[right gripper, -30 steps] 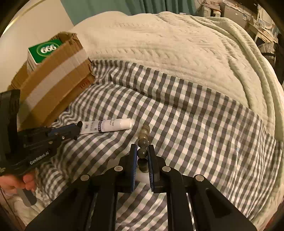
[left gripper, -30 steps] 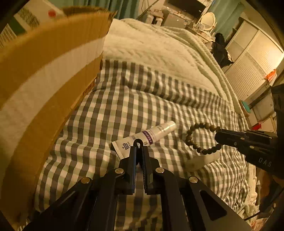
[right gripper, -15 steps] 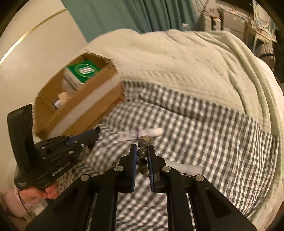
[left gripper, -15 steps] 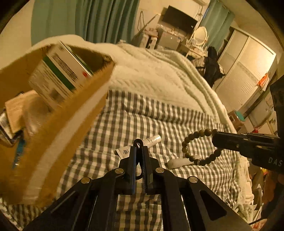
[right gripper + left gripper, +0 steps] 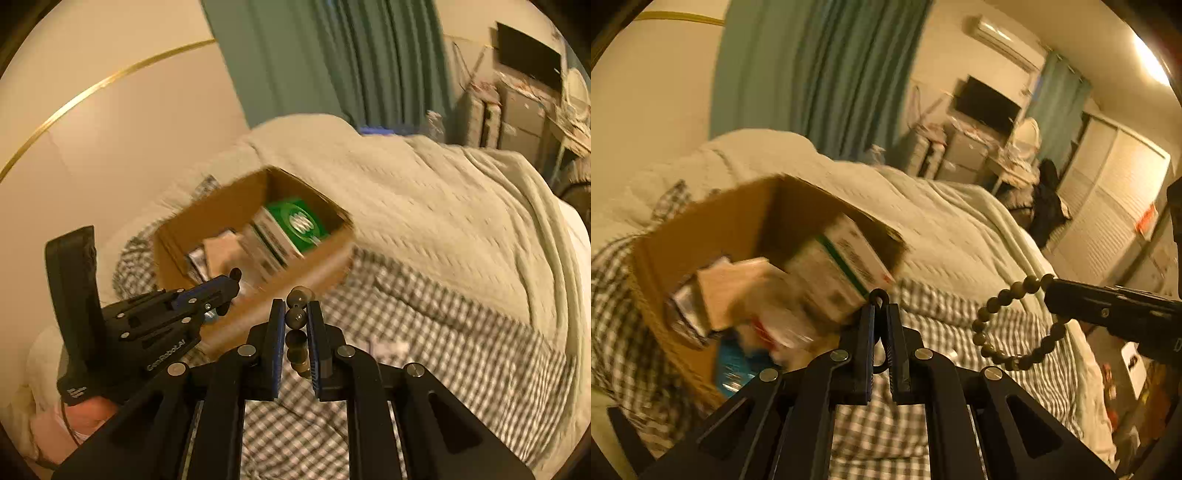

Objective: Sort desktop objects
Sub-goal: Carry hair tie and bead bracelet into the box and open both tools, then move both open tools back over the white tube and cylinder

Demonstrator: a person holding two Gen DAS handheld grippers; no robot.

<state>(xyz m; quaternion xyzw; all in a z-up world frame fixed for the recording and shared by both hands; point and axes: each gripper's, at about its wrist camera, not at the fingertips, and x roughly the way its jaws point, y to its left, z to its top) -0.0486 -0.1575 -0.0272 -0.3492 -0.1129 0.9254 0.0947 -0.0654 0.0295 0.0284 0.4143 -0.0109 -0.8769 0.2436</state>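
Pointing downward over the bed, both grippers are held above a grey-and-white checked sheet (image 5: pixel 461 354). The right gripper (image 5: pixel 296 314) is seen closed on a bracelet (image 5: pixel 1008 325) of round, dull olive beads; in the right wrist view several beads are pinched in a column between the blue-lined pads, and in the left wrist view the rest of the loop hangs free below the black fingers at the right. The left gripper (image 5: pixel 880 314) has its jaws drawn almost together on a small black ring-shaped thing (image 5: pixel 879 297) whose loop stands just past the tips; what it is cannot be told. In the right wrist view the left gripper's black body is seen at the near left, gripped from below by a hand (image 5: pixel 88 410).

An open cardboard box (image 5: pixel 314 273) sits on the sheet at the far left, brown, with plain corrugated walls. Inside it a green-topped carton (image 5: pixel 295 221) leans among other blurred packets. Beyond the sheet a pale, cable-knit blanket (image 5: pixel 424 206) covers the bed in soft folds. A small white object (image 5: pixel 388 347) lies on the sheet near the right gripper, too blurred to name.
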